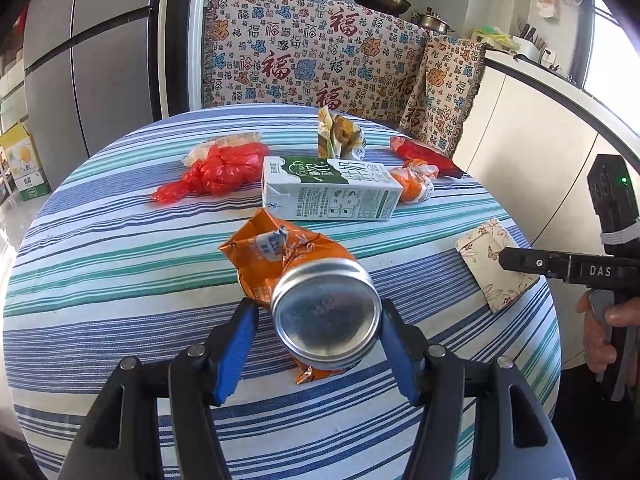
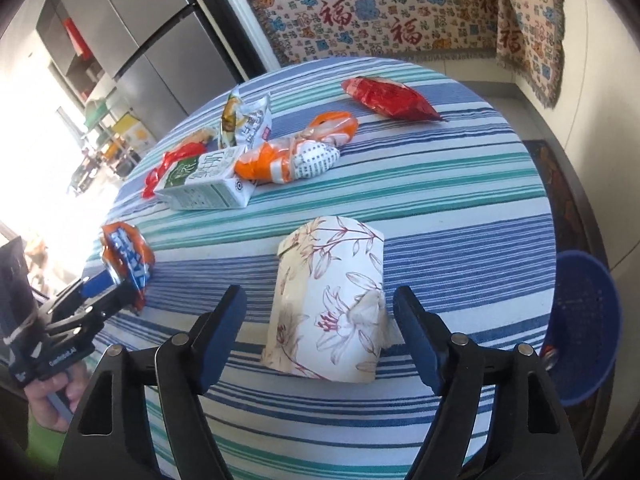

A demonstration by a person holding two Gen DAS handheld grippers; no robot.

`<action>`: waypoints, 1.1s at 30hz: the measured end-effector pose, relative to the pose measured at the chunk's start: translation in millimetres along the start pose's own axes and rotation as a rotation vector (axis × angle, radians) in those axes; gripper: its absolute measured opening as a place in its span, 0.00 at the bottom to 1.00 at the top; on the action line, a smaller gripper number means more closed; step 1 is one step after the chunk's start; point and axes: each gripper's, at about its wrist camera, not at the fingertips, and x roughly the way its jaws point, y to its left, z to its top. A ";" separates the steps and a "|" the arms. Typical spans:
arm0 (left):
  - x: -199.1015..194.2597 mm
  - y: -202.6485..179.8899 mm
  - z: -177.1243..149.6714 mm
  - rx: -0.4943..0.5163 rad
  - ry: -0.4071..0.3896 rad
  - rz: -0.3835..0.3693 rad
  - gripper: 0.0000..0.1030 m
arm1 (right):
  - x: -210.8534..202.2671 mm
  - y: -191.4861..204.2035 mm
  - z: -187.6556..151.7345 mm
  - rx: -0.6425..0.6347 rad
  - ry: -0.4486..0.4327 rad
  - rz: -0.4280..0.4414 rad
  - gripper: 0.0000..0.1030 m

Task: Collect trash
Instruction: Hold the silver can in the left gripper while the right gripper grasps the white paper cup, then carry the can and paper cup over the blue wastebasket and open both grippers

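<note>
A crushed orange can (image 1: 316,300) is clenched between the blue pads of the left gripper (image 1: 320,320), its silver base turned toward the camera and its body lifted clear of the striped counter (image 1: 120,248). In the right wrist view the same can (image 2: 126,256) is seen at the left edge, gripped from both sides. A floral paper packet (image 2: 332,304) lies flat on the counter between the fingers of the right gripper (image 2: 320,312); the jaws there are released, a gap being left on each side of the packet. In the left wrist view the packet (image 1: 494,264) is seen near the counter's right edge, with one black finger of the right gripper (image 1: 520,260) over it. Beyond the can a green and white milk carton (image 1: 328,190) lies on its side. A red plastic bag (image 1: 218,172) is seen left of the carton, an orange wrapper (image 1: 416,180) touching its right end, a yellow-green snack bag (image 1: 338,136) behind it, and a red snack packet (image 1: 424,152) farther right. A blue basket (image 2: 584,328) is seen beside the counter's right edge, below its level.
</note>
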 end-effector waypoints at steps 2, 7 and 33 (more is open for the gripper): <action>-0.2 0.1 -0.1 0.002 0.000 0.001 0.60 | 5.4 -2.0 1.2 0.010 0.034 0.000 0.54; -4.9 -3.1 -0.9 0.022 -0.015 0.003 0.60 | -9.3 11.2 -5.3 -0.046 -0.022 -0.035 0.52; -23.5 -51.4 10.9 0.070 -0.049 -0.051 0.60 | -46.3 31.5 -23.8 -0.141 -0.118 -0.046 0.52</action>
